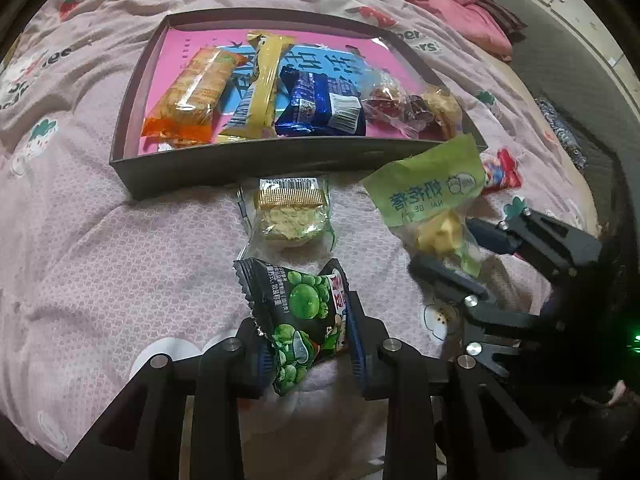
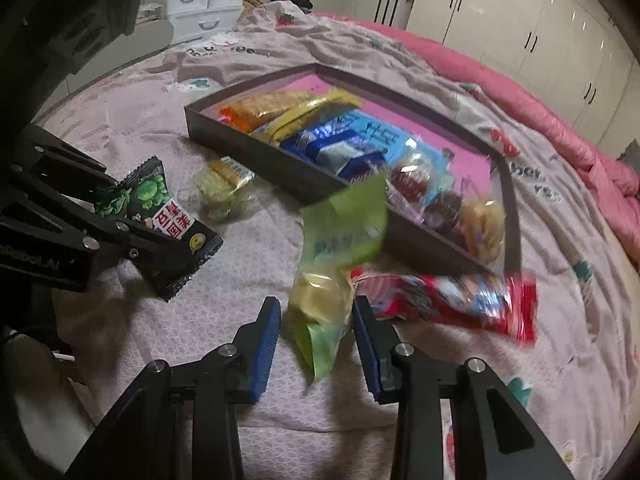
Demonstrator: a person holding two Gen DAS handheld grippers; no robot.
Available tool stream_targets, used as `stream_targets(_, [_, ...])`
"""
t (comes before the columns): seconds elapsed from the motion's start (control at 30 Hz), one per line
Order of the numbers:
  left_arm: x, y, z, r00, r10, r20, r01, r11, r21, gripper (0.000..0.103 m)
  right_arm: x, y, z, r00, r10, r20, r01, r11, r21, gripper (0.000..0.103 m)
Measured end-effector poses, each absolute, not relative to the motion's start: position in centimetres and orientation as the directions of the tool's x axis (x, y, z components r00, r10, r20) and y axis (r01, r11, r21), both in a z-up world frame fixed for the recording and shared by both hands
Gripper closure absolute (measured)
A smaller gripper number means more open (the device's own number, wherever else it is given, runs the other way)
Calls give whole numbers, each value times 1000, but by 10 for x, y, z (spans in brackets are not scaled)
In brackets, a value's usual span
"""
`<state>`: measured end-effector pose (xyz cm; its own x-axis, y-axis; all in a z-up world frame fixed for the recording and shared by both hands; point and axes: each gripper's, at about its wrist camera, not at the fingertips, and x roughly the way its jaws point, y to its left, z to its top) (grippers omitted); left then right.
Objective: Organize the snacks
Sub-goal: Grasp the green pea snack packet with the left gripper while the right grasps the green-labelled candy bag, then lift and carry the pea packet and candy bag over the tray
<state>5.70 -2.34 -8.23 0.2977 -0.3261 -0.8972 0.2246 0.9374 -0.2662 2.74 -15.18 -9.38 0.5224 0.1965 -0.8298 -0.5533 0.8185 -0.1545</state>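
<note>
A dark shallow box (image 1: 248, 160) (image 2: 256, 148) on the bed holds several snack packs. My left gripper (image 1: 308, 344) (image 2: 120, 216) is shut on a black pack of green peas (image 1: 304, 316) (image 2: 156, 208), in front of the box. My right gripper (image 2: 316, 324) (image 1: 460, 248) has its blue pads either side of a light green pack (image 2: 336, 248) (image 1: 428, 192) with a yellow snack inside; the pack is blurred and the grip is unclear. A clear pack of pale biscuit (image 1: 290, 212) (image 2: 224, 184) lies before the box. A red pack (image 2: 452, 300) (image 1: 500, 170) lies at the right.
The pink patterned bedsheet (image 1: 120, 248) covers the bed. A pink quilt (image 2: 540, 96) is bunched at the far side. White drawers (image 2: 204, 0) and wardrobe doors (image 2: 520, 20) stand beyond the bed.
</note>
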Motion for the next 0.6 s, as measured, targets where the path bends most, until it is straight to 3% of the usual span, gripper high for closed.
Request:
stream_targets(0.13, [56, -23, -82, 297, -333, -895, 226, 935, -273, 71, 35, -147, -98, 510, 221, -831, -561, 818, -127, 67])
stream_targets(0.37, [56, -22, -78, 306, -344, -888, 230, 932, -281, 72, 48, -167, -93, 436, 350, -829, -508, 856, 94, 70])
stream_targets(0.6, [52, -28, -64, 328, -367, -871, 261, 921, -289, 74, 42, -182, -79, 428, 441, -789, -478, 851, 216, 71])
